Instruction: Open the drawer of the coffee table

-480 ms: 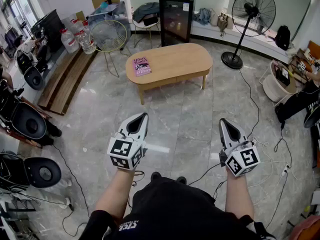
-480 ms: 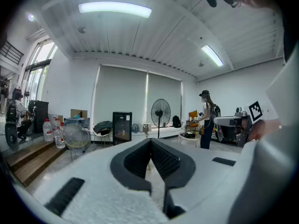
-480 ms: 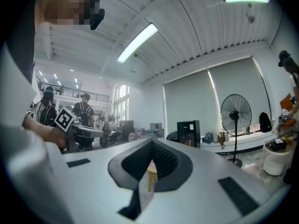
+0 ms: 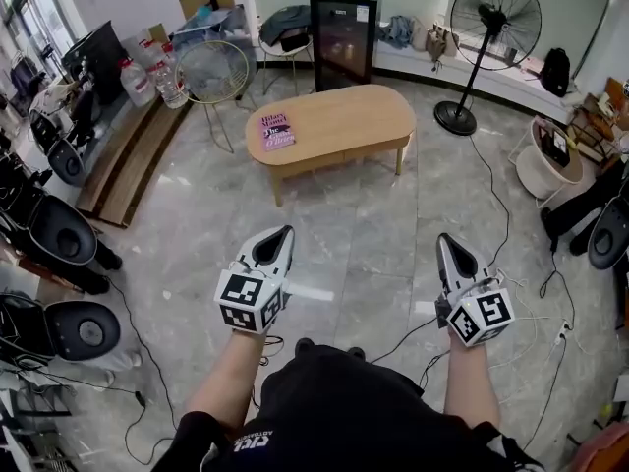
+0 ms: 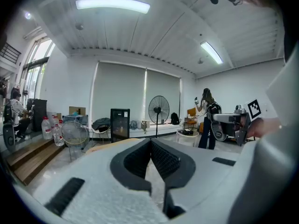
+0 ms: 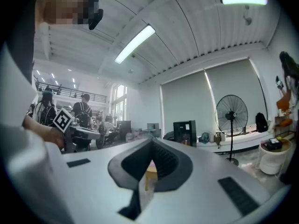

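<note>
The oval wooden coffee table (image 4: 334, 121) stands across the room in the head view, well ahead of both grippers. Its drawer front (image 4: 344, 153) sits flush in the near side. A pink book (image 4: 277, 130) lies on its left end. My left gripper (image 4: 283, 231) is held at waist height, shut with nothing between its jaws. My right gripper (image 4: 442, 238) is level beside it, also shut and empty. In the left gripper view the jaws (image 5: 150, 141) meet at the tips; a sliver of the table (image 6: 150, 169) shows through the right gripper (image 6: 152, 142).
A black cabinet (image 4: 346, 33) and a standing fan (image 4: 488, 37) stand behind the table. A wire chair (image 4: 212, 75) and water bottles (image 4: 147, 75) are at the left, wooden steps (image 4: 128, 155) beside them. Cables (image 4: 491, 205) trail over the marble floor at the right.
Both grippers have shifted slightly lower in the head view, and the room has slid a little, so the table sits a touch further left. The jaws stay shut.
</note>
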Motion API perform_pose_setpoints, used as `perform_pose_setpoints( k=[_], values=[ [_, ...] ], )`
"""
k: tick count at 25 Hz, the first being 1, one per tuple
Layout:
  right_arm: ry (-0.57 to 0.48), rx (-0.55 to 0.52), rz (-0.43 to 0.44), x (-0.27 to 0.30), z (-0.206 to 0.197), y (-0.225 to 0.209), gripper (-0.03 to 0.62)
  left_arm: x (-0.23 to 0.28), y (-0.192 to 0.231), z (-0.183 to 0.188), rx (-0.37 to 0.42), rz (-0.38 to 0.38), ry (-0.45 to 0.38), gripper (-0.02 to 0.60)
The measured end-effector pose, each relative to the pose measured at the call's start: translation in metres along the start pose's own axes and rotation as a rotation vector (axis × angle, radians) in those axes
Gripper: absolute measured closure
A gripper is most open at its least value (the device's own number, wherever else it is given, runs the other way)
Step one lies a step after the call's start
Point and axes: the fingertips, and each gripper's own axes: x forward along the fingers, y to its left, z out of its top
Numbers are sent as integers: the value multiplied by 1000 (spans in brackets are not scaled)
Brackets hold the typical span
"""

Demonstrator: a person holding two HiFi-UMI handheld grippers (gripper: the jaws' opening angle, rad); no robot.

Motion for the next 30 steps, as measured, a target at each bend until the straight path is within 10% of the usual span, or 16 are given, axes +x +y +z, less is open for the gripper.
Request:
perform_pose_setpoints(
  k=[19, 30],
  values=[
    [49, 140, 2, -55, -49, -63, 589, 61, -83, -15, 15, -68, 41, 572],
    [93, 162, 17, 16, -64, -109, 589, 157, -51, -17, -33, -82, 50, 572]
  ],
)
